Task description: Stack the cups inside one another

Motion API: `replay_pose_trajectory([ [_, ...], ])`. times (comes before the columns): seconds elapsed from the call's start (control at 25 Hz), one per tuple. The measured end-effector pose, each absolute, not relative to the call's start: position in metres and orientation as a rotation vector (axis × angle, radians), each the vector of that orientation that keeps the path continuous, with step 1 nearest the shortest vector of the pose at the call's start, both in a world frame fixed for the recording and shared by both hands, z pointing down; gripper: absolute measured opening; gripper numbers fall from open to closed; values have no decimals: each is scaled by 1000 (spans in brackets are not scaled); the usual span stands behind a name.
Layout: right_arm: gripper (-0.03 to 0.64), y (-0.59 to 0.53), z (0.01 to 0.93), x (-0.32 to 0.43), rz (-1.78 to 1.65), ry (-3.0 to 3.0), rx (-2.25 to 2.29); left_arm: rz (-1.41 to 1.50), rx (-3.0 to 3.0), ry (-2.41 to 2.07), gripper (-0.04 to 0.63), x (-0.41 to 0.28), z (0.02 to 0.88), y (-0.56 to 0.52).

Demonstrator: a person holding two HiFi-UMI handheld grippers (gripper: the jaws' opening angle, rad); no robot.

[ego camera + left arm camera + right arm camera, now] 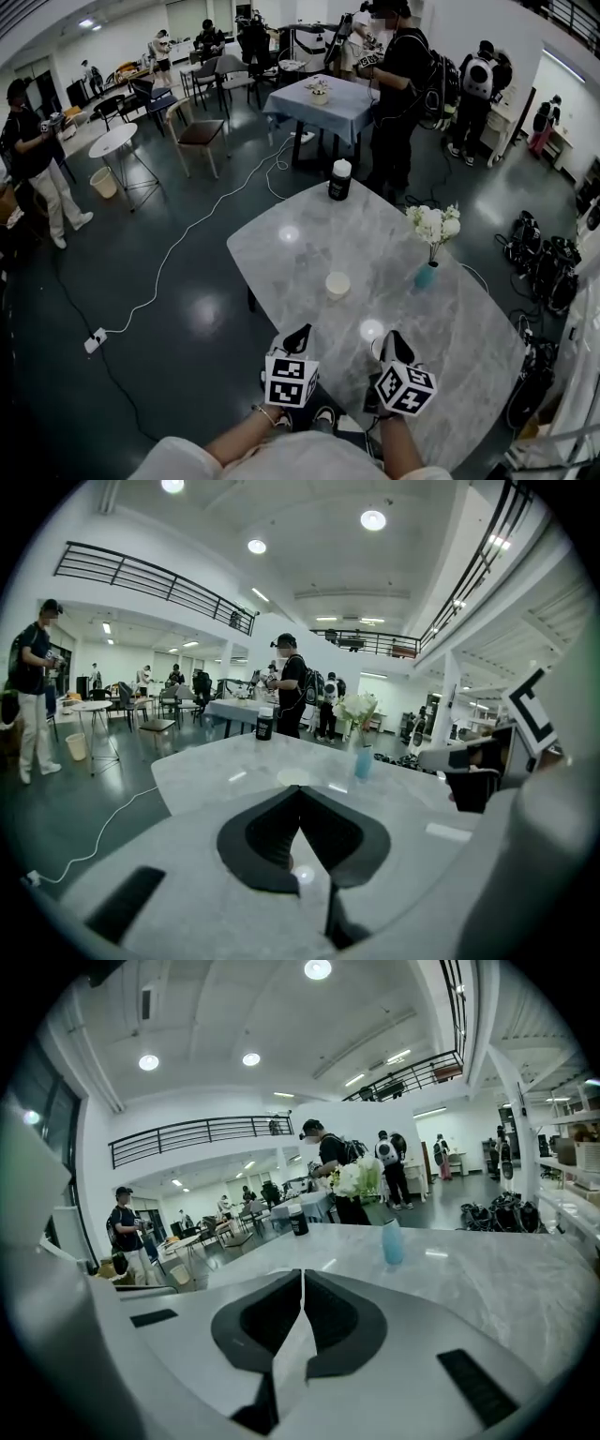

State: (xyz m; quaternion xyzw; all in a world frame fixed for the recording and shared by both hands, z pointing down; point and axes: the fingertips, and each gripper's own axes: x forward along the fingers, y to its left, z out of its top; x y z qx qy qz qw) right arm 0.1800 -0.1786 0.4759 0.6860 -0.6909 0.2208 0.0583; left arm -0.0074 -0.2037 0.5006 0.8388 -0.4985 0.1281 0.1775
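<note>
One marble worktop [281, 272] carries one cream cup [337, 284], one dark jar [340, 180] with a white lid, and one blue vase [426, 276] of white flowers. Two grippers show at its near edge: the left gripper [302, 332] and the right gripper [390, 337]. Farther off stand one blue-clothed table [352, 117] and one round white table [112, 141].

Light: your ceiling lamps [317, 968] burn bright overhead | Glare: white spots on the glossy tabletop [375, 244] | Head view: you get a dim picture, dark floor [141, 281] | Edges: your gripper views bow, corners black | Shadows: soft
</note>
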Motion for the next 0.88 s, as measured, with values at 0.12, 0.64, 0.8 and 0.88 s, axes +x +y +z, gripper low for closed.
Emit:
replay_pose_trajectory([
  [0.12, 15, -190, 476, 160, 677, -2133, 2028, 357, 2331, -1452, -3, -25, 503, -207],
  [0.64, 15, -229, 513, 88, 790, -2199, 1846, 369, 2147, -1588, -3, -97, 531, -219],
  [0.8, 15, -239, 535, 77, 806, -2179, 1820, 383, 2125, -1574, -3, -100, 552, -223],
  [0.88, 15, -244, 546, 75, 807, -2159, 1810, 388, 2111, -1559, -3, -98, 562, -226],
])
